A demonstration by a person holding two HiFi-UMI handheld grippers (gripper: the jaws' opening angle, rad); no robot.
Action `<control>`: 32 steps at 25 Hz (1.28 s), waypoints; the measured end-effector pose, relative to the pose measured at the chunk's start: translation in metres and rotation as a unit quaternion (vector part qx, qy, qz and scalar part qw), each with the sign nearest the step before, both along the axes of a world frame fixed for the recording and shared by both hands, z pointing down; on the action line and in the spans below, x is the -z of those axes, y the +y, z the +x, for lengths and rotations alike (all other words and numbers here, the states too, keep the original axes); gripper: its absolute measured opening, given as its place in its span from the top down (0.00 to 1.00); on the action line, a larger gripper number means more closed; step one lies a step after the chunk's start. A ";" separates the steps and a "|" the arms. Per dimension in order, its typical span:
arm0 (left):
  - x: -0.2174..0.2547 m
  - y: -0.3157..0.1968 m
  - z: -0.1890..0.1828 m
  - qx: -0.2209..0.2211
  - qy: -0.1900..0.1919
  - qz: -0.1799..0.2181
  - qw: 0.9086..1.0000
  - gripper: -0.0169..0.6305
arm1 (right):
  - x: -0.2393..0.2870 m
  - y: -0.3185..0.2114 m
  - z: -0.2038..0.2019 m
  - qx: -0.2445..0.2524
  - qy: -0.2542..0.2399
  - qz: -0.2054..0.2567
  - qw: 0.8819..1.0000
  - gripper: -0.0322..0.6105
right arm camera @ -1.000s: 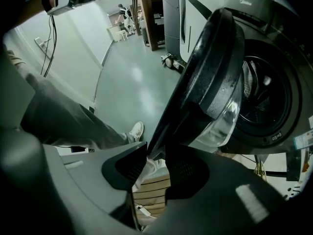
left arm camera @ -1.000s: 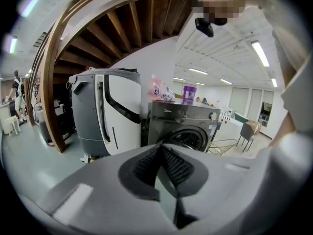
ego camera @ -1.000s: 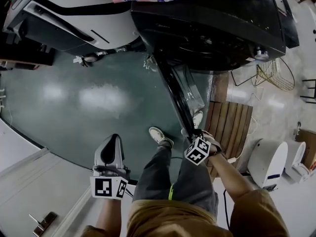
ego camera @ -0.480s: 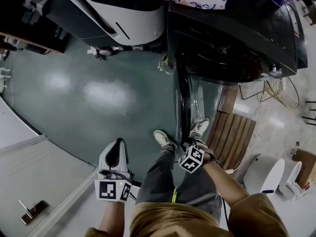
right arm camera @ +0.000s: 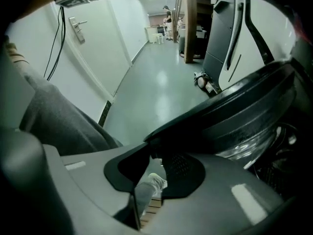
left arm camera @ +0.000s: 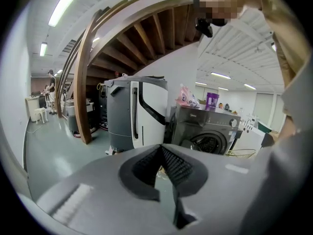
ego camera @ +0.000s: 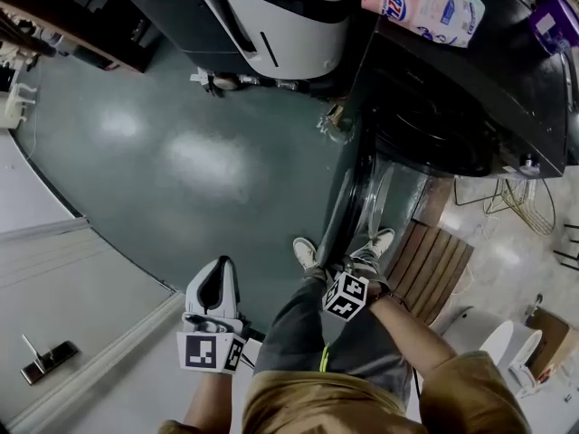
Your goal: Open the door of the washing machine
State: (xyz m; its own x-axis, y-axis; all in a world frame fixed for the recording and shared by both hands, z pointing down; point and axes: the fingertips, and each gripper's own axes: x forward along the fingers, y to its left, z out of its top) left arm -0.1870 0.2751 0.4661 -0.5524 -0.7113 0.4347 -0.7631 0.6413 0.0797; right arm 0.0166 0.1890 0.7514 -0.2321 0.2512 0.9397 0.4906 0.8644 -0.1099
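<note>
The right hand-held gripper (ego camera: 349, 269) has its 2 jaws closed on the free rim of the door (ego camera: 355, 208). The door already stands swung well out from the washing machine (ego camera: 452, 107), edge-on toward the person. The left hand-held gripper (ego camera: 218, 269) hangs well apart over the green floor (ego camera: 181, 161), its jaws together with nothing in them.

The main risk, as I judge it, is the hold. The pads pinch a thin, smooth, curved rim, so a pull off the door's arc could let it slide out of the jaws. Forcing the door past what its hinge allows would strain it. The person's 2 shoes (ego camera: 306, 252) stand just beside the door's lower edge, so a careless swing could knock into a foot or leg.

A white and grey appliance (ego camera: 289, 16) stands just beside the machine on the hinge side and may limit a wider swing. A pink packet (ego camera: 423, 3) and a purple container (ego camera: 556, 23) sit on top of the machine. A slatted wooden platform (ego camera: 441, 265) and a wire basket (ego camera: 516, 197) lie on the far side, out of the way.
</note>
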 end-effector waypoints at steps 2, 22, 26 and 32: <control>-0.001 0.008 -0.002 0.010 0.001 0.000 1.000 0.88 | 0.002 0.007 -0.013 0.026 -0.015 0.009 1.000 0.88; -0.013 0.053 -0.021 0.088 0.019 0.005 0.996 0.88 | 0.025 0.038 -0.139 0.083 -0.084 0.017 0.993 0.88; -0.012 0.056 -0.029 0.099 0.013 0.008 0.995 0.88 | 0.030 0.032 -0.170 0.073 -0.096 0.020 0.992 0.88; -0.010 0.063 -0.034 0.116 0.009 0.010 0.993 0.88 | 0.035 0.019 -0.217 0.054 -0.117 0.037 0.991 0.88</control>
